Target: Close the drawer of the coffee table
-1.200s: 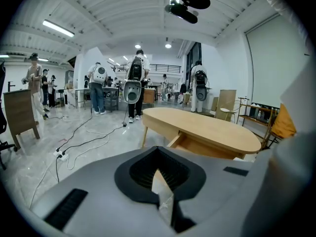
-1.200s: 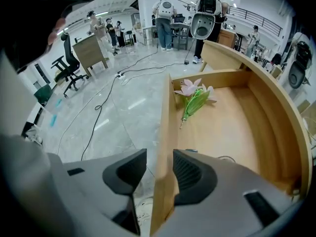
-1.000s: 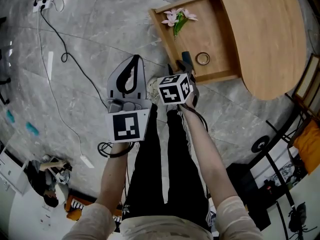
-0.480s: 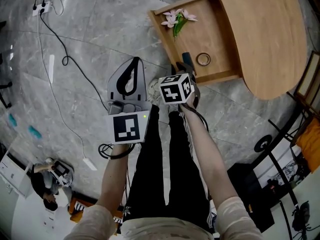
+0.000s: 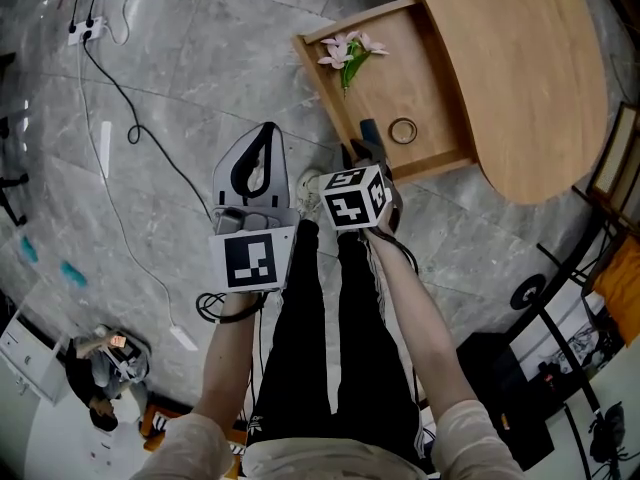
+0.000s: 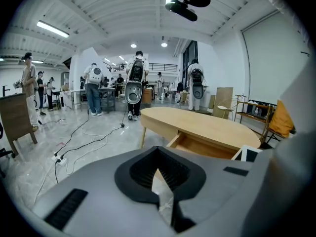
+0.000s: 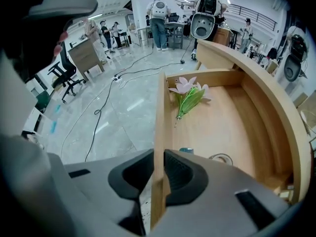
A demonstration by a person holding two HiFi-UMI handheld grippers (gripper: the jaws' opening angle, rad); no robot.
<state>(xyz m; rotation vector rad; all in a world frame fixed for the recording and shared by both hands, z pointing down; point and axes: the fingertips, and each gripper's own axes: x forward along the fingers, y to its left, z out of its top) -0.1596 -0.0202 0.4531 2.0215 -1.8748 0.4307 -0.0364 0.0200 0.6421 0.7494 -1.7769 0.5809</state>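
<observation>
The drawer [image 5: 400, 78] of the coffee table [image 5: 520, 68] is seen pulled out, and its front board [image 7: 160, 117] is set between the jaws of the right gripper [image 7: 159, 172], which is pointed steeply down at the near end of that board. The jaws are closing, and both pads are seen laid against the faces of the board, one on the floor side and one on the inner side. Inside the drawer, just past the gripper on the inner side of the board, a small blue-topped object [image 7: 186, 150] is found; what it is cannot be told. Beside it, slightly further from the jaws towards the table, a ring of tape [image 7: 220, 158] is laid flat on the drawer bottom. Well beyond the gripper, at the far end of the drawer, a pink flower [image 7: 190, 95] with a green stem is laid near the front board. The left gripper [image 5: 263, 133] is held apart from the table, beside the right one, over the grey floor; its jaws are brought together and nothing is held between them.
</observation>
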